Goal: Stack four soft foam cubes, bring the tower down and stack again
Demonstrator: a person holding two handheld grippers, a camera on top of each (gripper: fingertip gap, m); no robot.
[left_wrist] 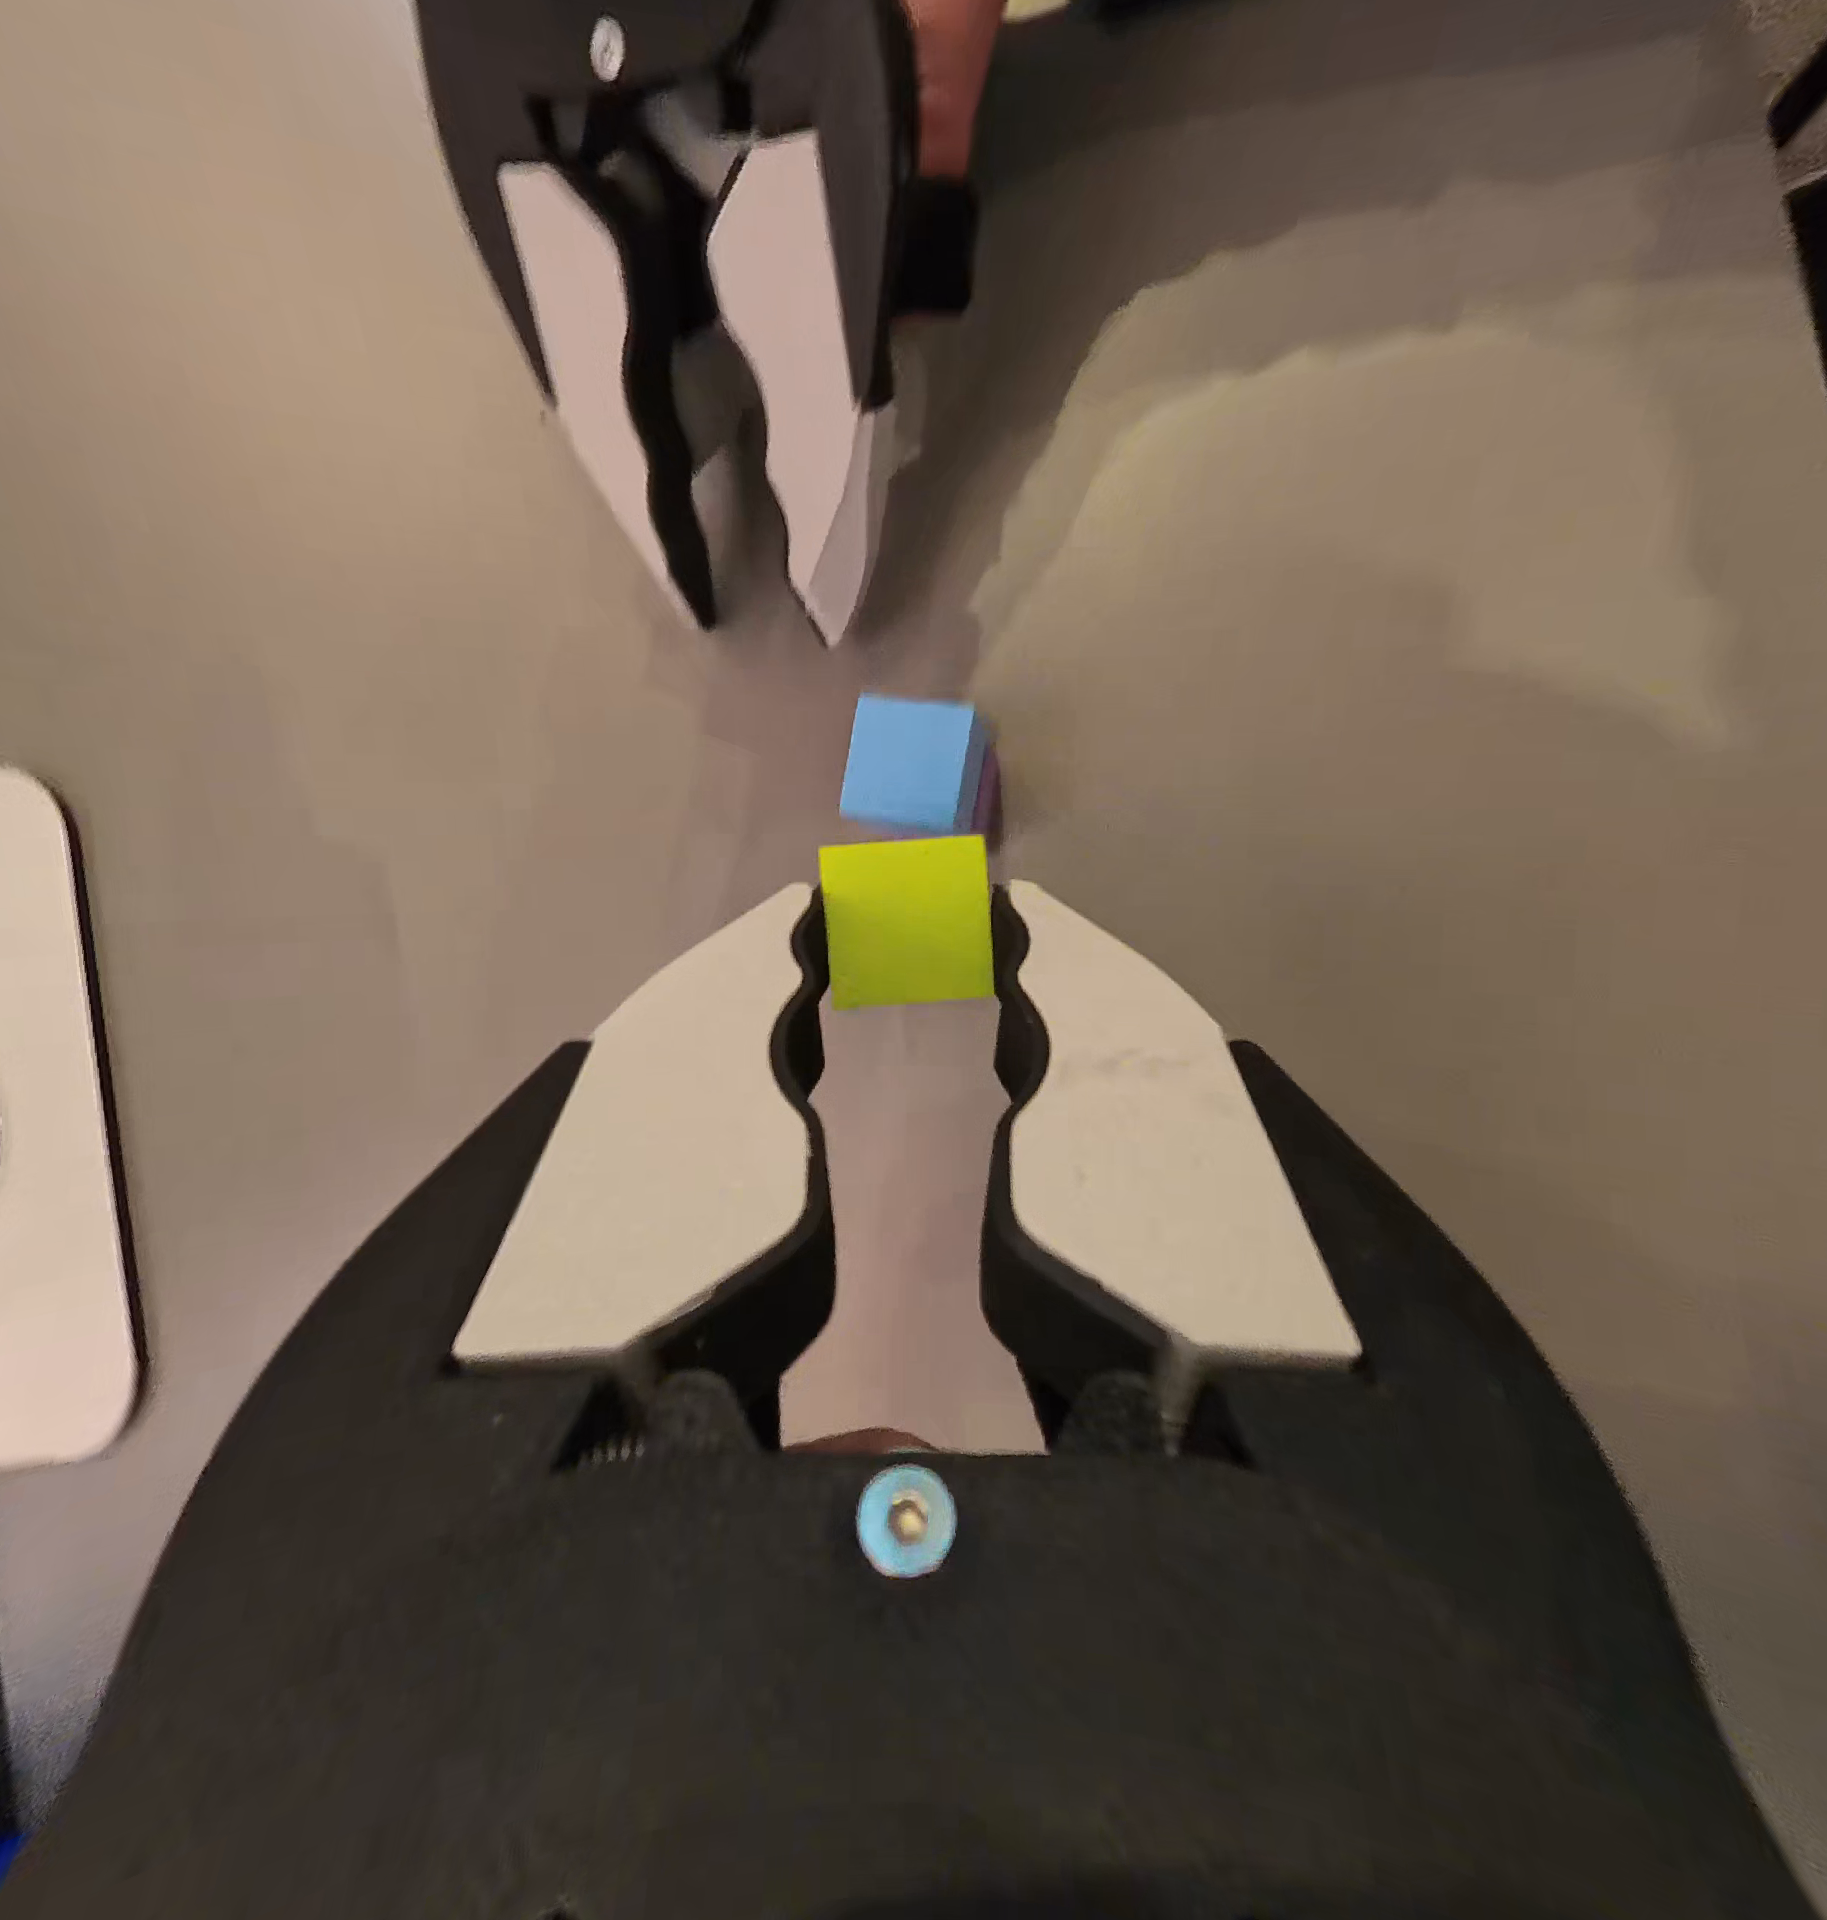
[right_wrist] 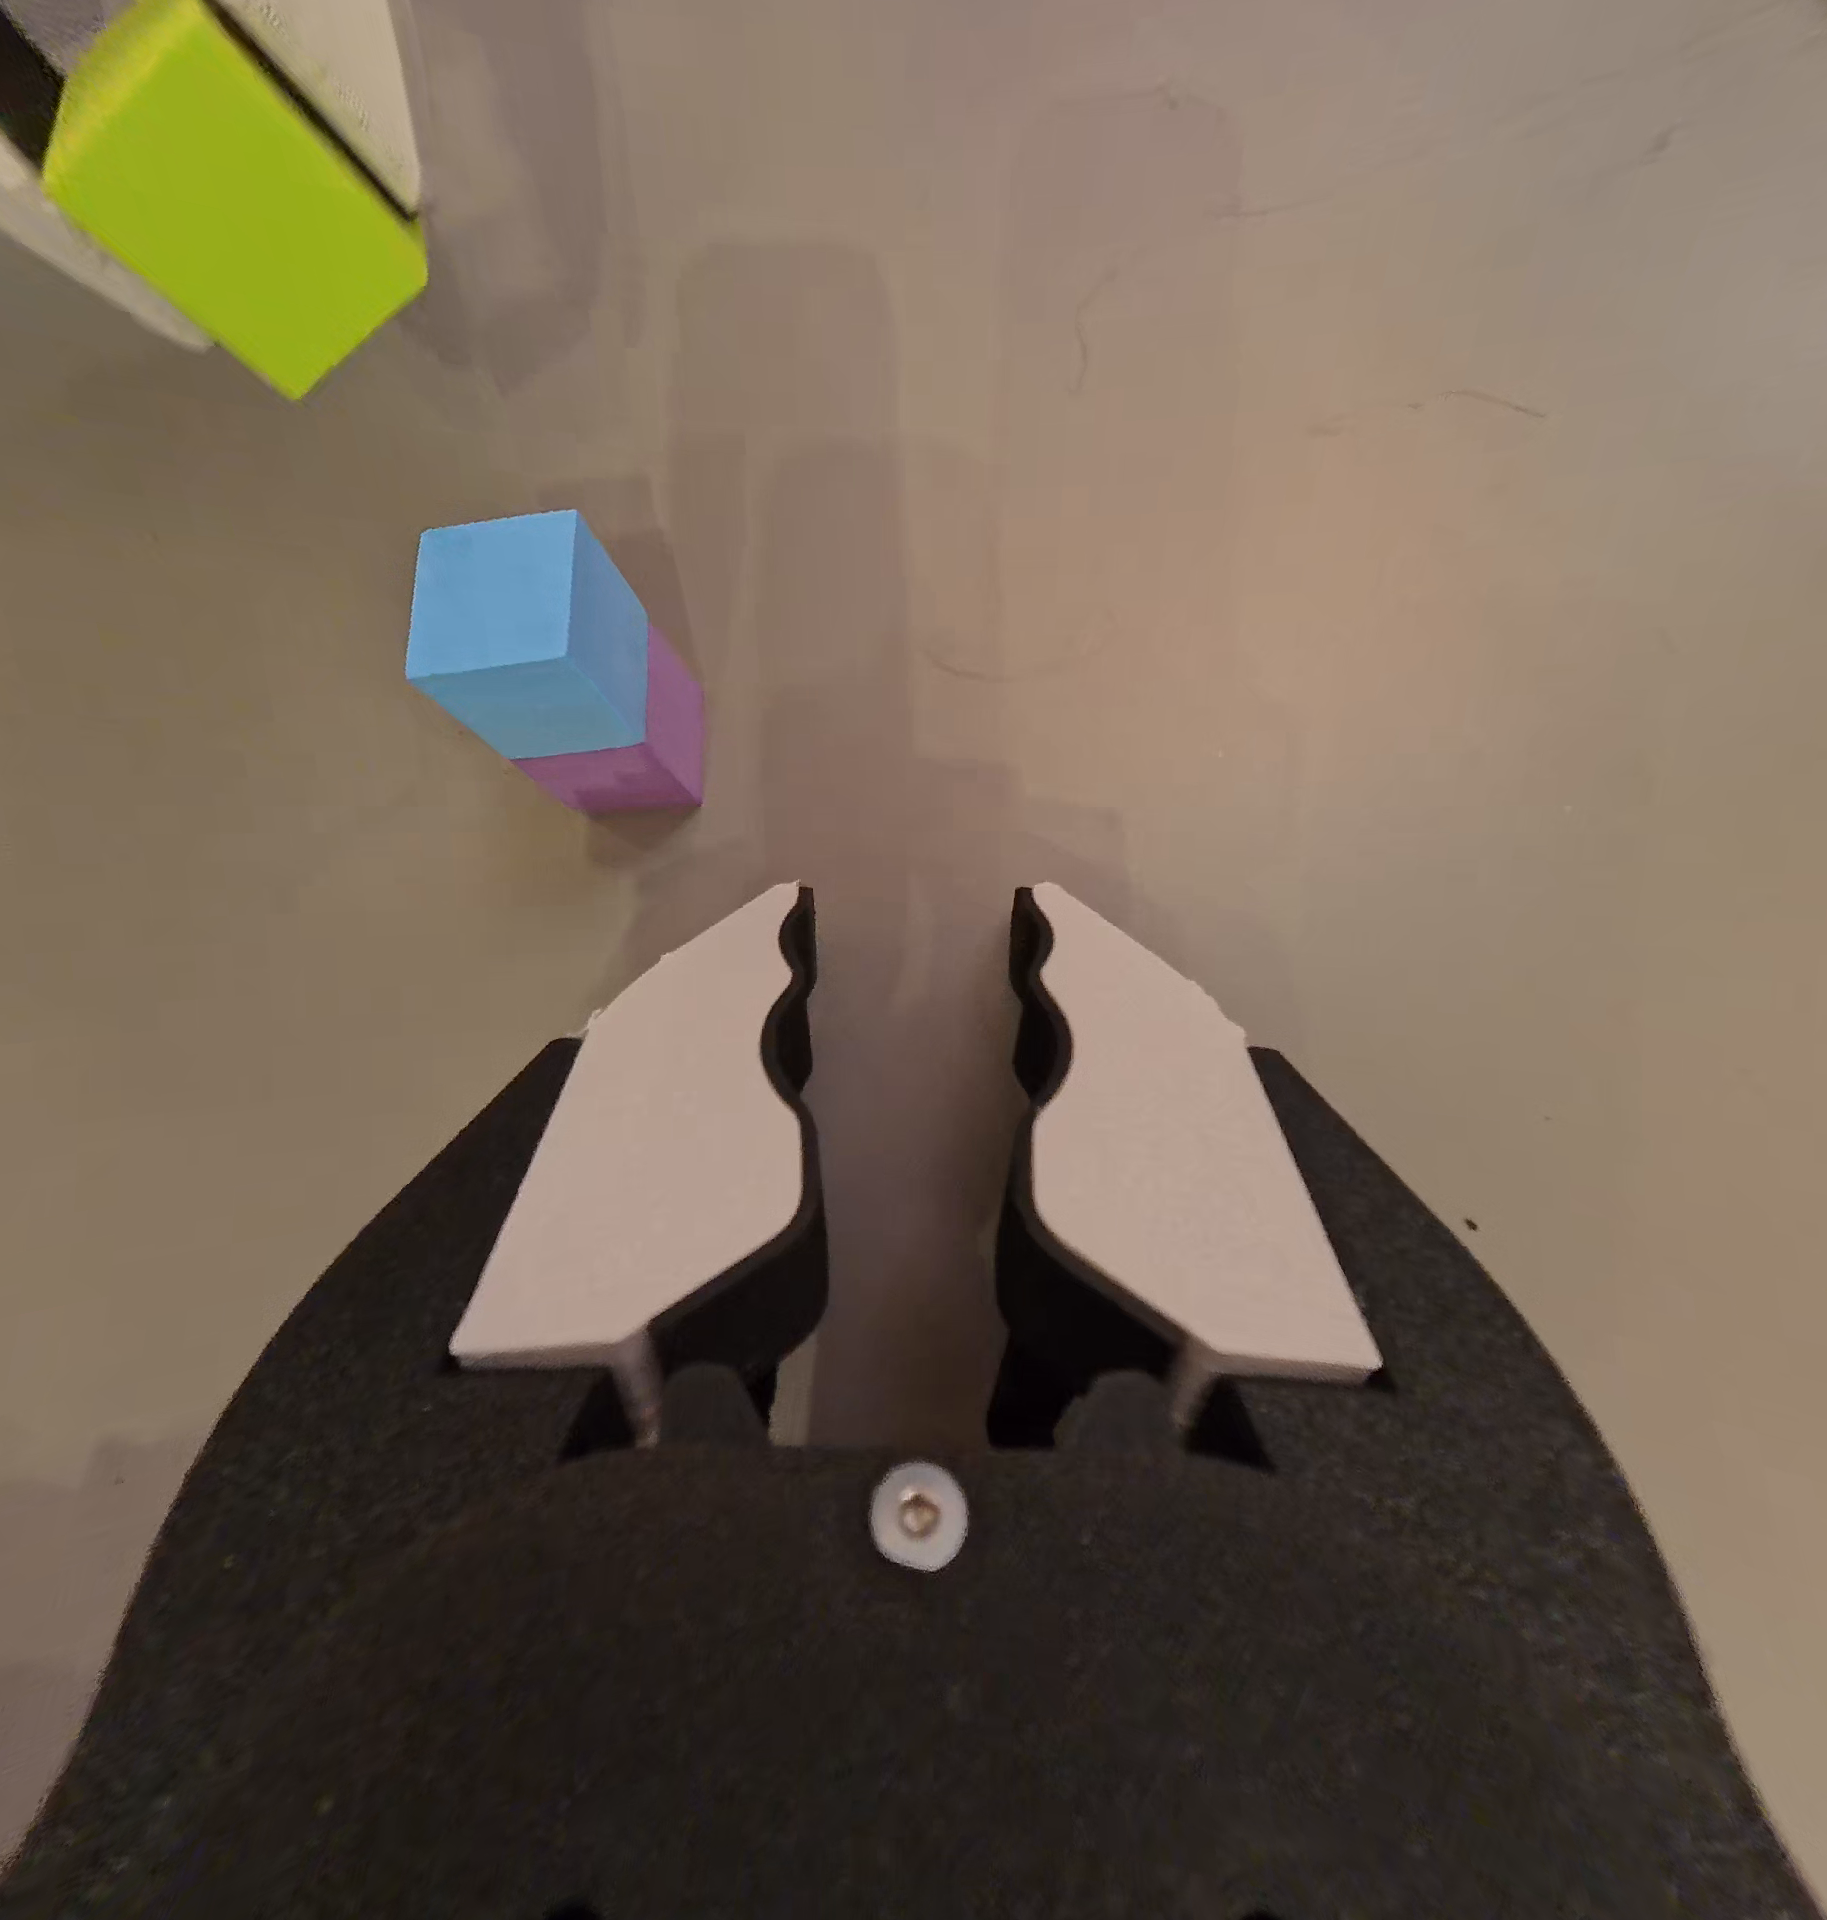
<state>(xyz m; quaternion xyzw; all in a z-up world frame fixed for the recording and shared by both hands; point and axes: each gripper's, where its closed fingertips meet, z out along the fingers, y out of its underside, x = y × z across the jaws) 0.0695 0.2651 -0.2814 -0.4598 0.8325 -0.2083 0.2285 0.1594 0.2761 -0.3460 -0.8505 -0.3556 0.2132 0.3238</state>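
Foam cubes number three in these views. A lime-green cube (left_wrist: 907, 923) sits clamped between the tips of the left gripper (left_wrist: 907, 935), both black wavy pads pressing its left and right sides, lifted clear of the grey table (left_wrist: 1408, 935). Its flat top face looks straight at the left wrist camera, edges nearly square to the fingers, with only a slight twist. Being a cube, it has no long axis of its own.

Just beyond it stands a short tower: a blue cube (right_wrist: 519, 623) resting on a purple cube (right_wrist: 649, 753), the purple one on the table. The tower's long axis runs upright, and the blue cube is turned a little against the purple one beneath. The green cube hovers at the near side of this tower, higher than its top.

The right gripper (right_wrist: 911, 935) points down at bare table to the right of the tower, jaws parted with nothing between them. In the left wrist view it (left_wrist: 763, 623) hangs at the far side of the tower, tips downward. A pale rounded plate (left_wrist: 26, 1122) lies at the left edge.
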